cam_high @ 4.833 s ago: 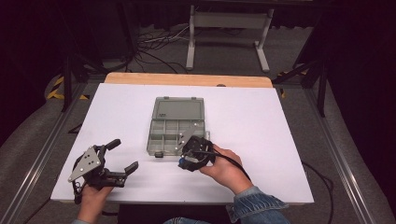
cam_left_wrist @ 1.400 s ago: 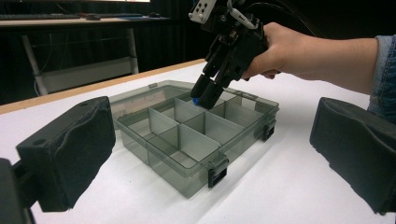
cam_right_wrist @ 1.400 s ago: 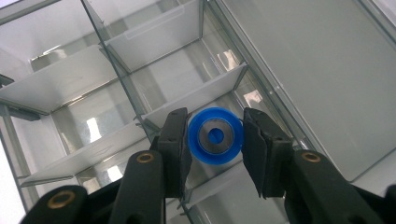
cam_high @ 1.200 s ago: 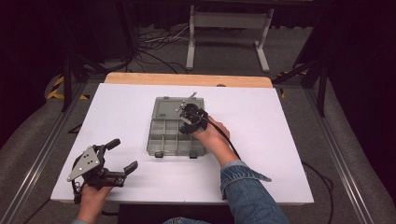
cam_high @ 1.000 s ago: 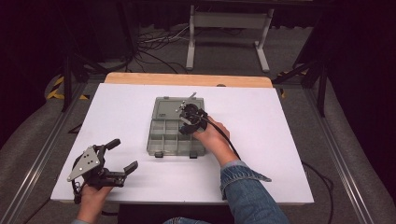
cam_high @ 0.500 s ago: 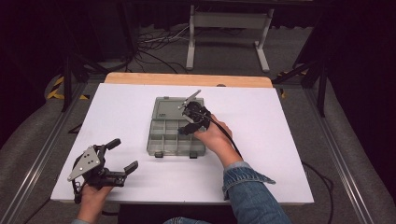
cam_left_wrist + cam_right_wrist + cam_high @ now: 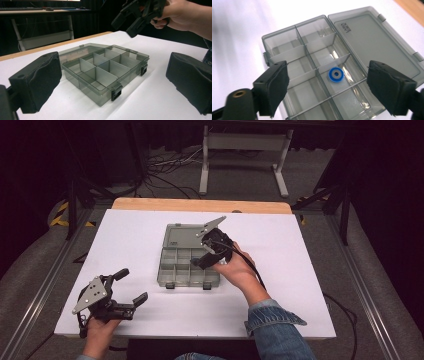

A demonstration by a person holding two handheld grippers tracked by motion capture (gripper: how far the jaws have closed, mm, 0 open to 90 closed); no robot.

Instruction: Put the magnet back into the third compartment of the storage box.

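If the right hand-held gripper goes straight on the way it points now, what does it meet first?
Most likely the blue ring, lying loose in a compartment of the open organizer box. The right hand-held gripper points down at it, jaws open and empty. Depth is hard to judge.

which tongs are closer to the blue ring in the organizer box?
Right. The right tongs hang open just above the blue ring, which lies in a compartment of the organizer box. The left tongs sit off the box near the table's front left corner.
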